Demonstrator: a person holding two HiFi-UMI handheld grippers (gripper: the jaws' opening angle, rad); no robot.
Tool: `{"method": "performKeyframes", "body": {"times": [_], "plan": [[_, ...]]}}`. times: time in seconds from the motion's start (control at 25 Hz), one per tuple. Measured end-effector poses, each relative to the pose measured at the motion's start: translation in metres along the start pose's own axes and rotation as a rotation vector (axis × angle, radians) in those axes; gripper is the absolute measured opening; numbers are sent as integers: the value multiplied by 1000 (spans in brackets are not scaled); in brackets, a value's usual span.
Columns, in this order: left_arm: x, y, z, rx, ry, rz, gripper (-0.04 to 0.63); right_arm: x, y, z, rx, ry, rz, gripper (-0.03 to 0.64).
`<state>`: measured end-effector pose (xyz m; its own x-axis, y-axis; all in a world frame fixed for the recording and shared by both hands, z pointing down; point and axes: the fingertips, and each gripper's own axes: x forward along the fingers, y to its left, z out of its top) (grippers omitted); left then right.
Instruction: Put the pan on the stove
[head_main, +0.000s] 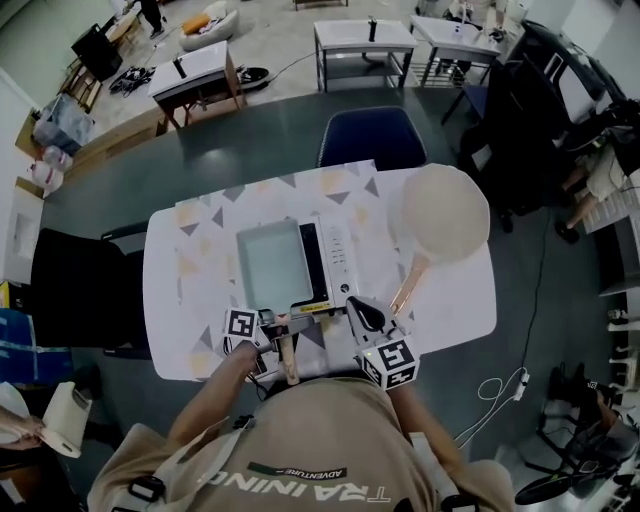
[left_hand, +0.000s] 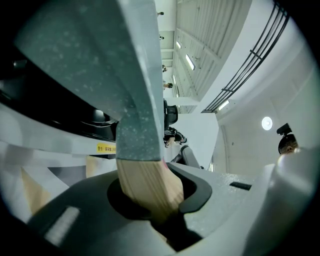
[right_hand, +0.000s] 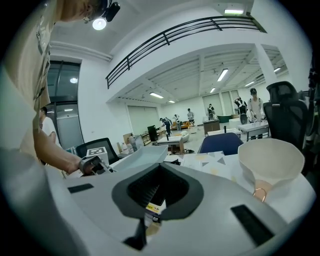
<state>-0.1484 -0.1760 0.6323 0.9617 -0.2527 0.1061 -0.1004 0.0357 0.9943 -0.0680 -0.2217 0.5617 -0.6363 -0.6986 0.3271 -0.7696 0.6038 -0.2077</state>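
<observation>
A square grey pan (head_main: 272, 265) lies over the black top of the white stove (head_main: 335, 250) in the middle of the table. Its wooden handle (head_main: 288, 362) points at the near edge, and my left gripper (head_main: 268, 335) is shut on it. In the left gripper view the speckled pan (left_hand: 100, 65) rises from the handle (left_hand: 145, 185), clamped in the gripper (left_hand: 150, 202), with the stove (left_hand: 95, 131) beneath. My right gripper (head_main: 366, 313) hovers just right of the stove's near corner, shut on nothing; its jaws (right_hand: 150, 210) point across the grey pan (right_hand: 135, 157).
A round beige pan (head_main: 445, 212) with a copper-toned handle rests on the table's right side, also seen as the beige pan (right_hand: 270, 160) in the right gripper view. A blue chair (head_main: 372, 137) stands at the far edge, a black chair (head_main: 75, 290) to the left.
</observation>
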Motion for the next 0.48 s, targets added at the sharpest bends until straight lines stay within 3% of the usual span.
{"method": "performKeyframes", "body": {"times": [0.48], "plan": [[11, 12, 7, -19, -8, -18, 72, -1, -12, 1, 4, 6, -11, -2]]}}
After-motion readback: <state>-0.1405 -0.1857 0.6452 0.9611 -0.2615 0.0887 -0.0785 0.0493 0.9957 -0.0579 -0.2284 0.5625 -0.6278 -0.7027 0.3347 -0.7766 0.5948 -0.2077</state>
